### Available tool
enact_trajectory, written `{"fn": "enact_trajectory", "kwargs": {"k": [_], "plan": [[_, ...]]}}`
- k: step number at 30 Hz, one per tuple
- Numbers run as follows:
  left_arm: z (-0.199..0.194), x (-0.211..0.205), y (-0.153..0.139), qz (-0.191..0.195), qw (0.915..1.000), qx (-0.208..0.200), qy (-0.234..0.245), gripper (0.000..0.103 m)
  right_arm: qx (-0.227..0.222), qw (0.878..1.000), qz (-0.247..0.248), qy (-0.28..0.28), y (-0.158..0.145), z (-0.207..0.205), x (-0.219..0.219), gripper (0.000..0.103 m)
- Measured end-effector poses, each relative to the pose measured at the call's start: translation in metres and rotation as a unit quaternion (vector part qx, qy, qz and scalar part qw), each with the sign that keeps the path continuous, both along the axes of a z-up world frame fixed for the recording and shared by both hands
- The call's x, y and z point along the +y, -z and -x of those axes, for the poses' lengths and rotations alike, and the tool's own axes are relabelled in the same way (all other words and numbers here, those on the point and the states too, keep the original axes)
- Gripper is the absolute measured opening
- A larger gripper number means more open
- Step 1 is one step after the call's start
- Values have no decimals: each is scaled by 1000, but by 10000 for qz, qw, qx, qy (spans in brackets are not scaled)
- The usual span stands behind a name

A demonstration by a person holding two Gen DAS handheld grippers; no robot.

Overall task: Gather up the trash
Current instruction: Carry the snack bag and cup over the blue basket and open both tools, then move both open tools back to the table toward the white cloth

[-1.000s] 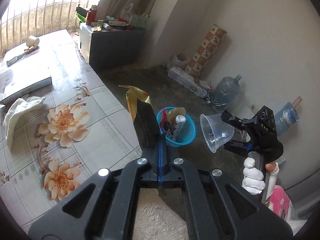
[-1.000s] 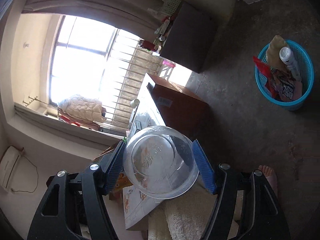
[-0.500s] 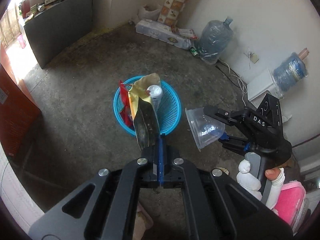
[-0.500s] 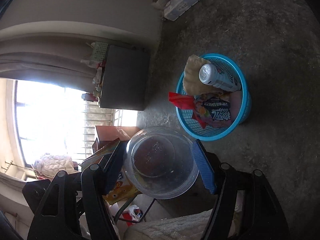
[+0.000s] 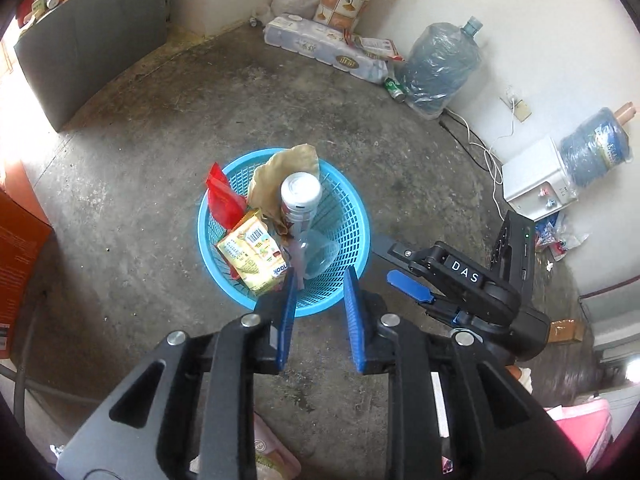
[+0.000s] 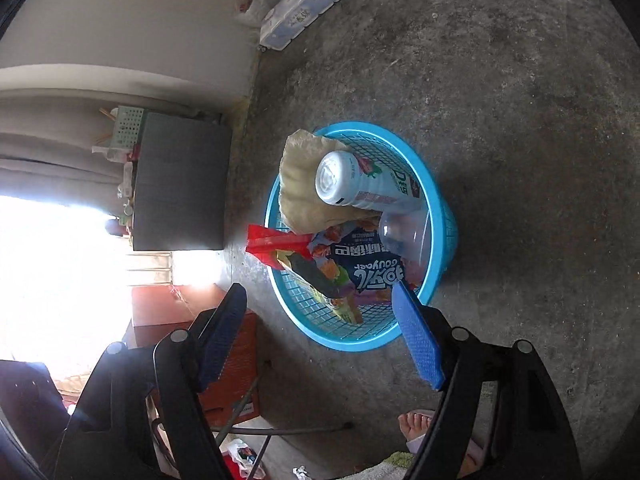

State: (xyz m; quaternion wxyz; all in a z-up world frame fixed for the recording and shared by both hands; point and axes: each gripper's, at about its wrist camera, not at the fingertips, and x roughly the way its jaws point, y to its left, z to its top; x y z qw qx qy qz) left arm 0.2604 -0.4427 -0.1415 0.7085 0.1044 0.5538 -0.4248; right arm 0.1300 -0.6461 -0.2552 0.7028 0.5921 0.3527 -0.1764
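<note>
A round blue plastic mesh basket [image 5: 352, 240] sits on the grey concrete floor [image 5: 140, 160]. It holds the trash: a clear plastic cup [image 5: 318, 254] on its side, a yellow snack bag [image 5: 252, 256], a red wrapper [image 5: 222, 200], a white drink bottle [image 5: 300, 200] and a tan crumpled paper [image 5: 280, 172] (all piled together).

The left gripper [image 5: 320, 300] hangs over the basket's near edge. Its blue fingers have just been opening and nothing is between them; the yellow bag lies just beside the left one.

The right gripper [image 6: 320, 336] also points down at the basket. Its fingers have just been opening too, stand wide apart, and hold nothing. The clear cup [image 6: 404, 236] lies in the basket next to the bottle.

A bare foot [image 6: 416, 426] shows on the floor.
</note>
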Motion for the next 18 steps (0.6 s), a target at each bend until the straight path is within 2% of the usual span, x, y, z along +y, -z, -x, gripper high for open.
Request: {"fn": "enact_trajectory", "kwargs": {"k": [6, 9, 11, 18], "plan": [[10, 36, -37, 284, 9995, -114, 5, 24, -173, 9998, -4, 69, -19, 36, 14, 73], [17, 65, -63, 486, 9985, -229, -79, 32, -304, 9995, 39, -3, -35, 45, 24, 73], [23, 90, -80, 632, 9974, -276, -186, 40, -371, 9991, 117, -155, -47, 46, 32, 73], [39, 196, -128, 1148, 9892, -473, -783, 48, -562, 9949, 307, -778, -90, 34, 70, 73]]}}
